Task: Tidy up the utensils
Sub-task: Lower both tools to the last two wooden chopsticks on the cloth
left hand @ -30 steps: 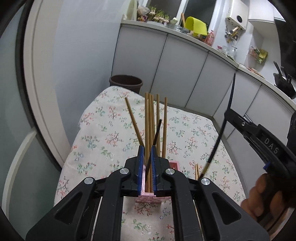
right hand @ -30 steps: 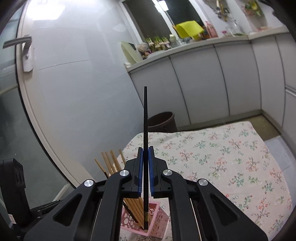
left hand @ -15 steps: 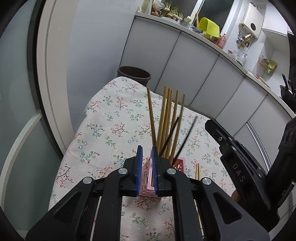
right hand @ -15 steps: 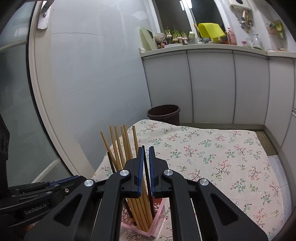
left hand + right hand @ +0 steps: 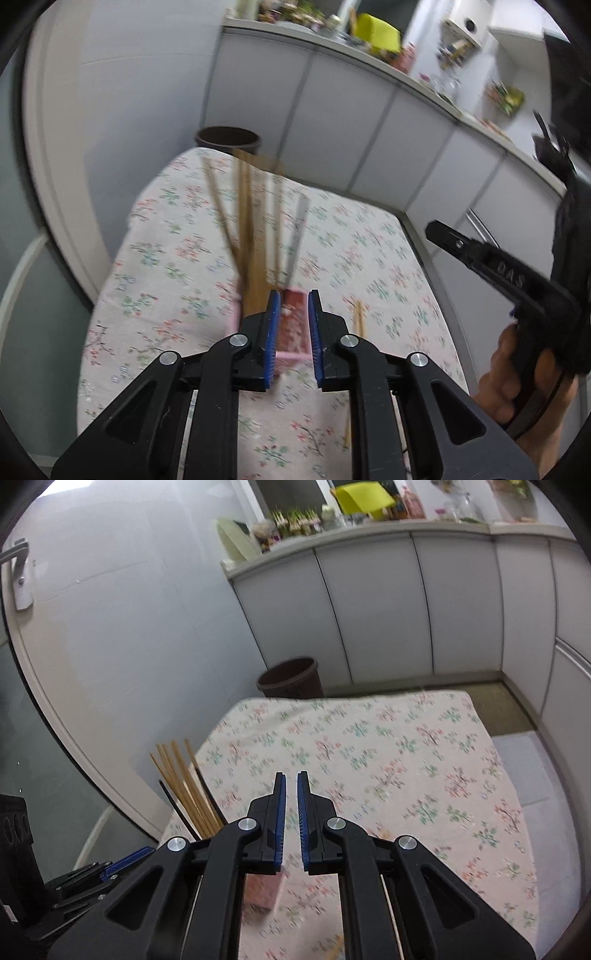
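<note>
A pink lattice holder [image 5: 291,332] stands on the floral tablecloth [image 5: 177,273], with several wooden chopsticks [image 5: 243,229] and black chopsticks [image 5: 295,240] upright in it, blurred. My left gripper [image 5: 292,325] is open with its blue pads either side of the holder, not gripping. Two wooden chopsticks [image 5: 357,319] lie on the cloth to its right. My right gripper [image 5: 290,819] is open and empty, above the cloth and to the right of the holder [image 5: 264,890] and its chopsticks [image 5: 184,786]. It also shows in the left wrist view [image 5: 495,266], raised at the right.
A dark brown bin [image 5: 290,679] stands on the floor beyond the table's far edge. White cabinets [image 5: 406,605] and a cluttered counter run behind. A glass door with a white frame [image 5: 55,716] is at the left.
My right gripper let go of the black chopstick into the holder, opened and drew back to the right. My left gripper opened off the holder's wall. The chopsticks are shaking.
</note>
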`<action>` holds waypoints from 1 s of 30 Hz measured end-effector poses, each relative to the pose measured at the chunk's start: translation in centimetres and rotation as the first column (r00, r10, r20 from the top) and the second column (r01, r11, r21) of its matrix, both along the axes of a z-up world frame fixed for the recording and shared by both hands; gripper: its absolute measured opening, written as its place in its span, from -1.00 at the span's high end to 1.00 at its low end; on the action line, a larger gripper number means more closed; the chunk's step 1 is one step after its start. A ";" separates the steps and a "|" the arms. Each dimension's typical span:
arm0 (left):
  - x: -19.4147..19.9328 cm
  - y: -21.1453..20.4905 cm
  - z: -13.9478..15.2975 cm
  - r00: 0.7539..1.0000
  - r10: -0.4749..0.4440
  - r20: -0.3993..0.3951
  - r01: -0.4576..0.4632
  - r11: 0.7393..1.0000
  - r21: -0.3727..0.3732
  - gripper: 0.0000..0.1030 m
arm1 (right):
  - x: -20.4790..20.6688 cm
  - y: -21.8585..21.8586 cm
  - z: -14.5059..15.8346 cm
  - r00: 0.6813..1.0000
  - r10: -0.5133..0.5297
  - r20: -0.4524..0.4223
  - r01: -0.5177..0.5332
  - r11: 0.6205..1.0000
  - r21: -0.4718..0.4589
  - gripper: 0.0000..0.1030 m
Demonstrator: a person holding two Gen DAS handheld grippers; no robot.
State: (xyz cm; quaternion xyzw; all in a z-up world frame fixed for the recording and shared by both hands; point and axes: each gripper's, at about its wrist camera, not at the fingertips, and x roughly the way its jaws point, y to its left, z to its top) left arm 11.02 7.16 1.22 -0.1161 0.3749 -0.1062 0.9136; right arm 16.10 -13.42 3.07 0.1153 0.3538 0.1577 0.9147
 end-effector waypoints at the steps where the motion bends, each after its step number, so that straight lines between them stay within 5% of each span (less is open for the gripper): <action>1: 0.0 -0.8 -0.3 1.000 -0.024 -0.013 0.024 1.000 0.002 0.67 | 0.2 -0.8 -0.6 0.998 -0.008 -0.057 0.008 1.000 -0.004 0.85; 5: 0.3 -3.9 -1.8 0.993 -0.096 -0.075 0.098 0.995 0.022 0.65 | 0.7 -3.7 -3.6 0.968 -0.032 -0.250 0.030 0.999 -0.009 0.85; 13: 1.0 -9.0 -5.5 0.962 -0.192 -0.193 0.208 0.976 0.067 0.57 | 0.1 -7.6 -8.3 0.892 -0.032 -0.452 0.037 0.999 0.002 0.85; 20: 2.5 -12.6 -10.2 0.941 -0.196 -0.277 0.253 0.949 0.188 0.54 | -0.5 -8.8 -9.9 0.866 -0.031 -0.499 0.036 0.999 0.001 0.85; 30: 5.0 -12.6 -13.0 0.929 -0.190 -0.316 0.252 0.953 0.166 0.55 | -0.4 -8.9 -10.1 0.861 -0.024 -0.509 0.036 0.999 0.014 0.85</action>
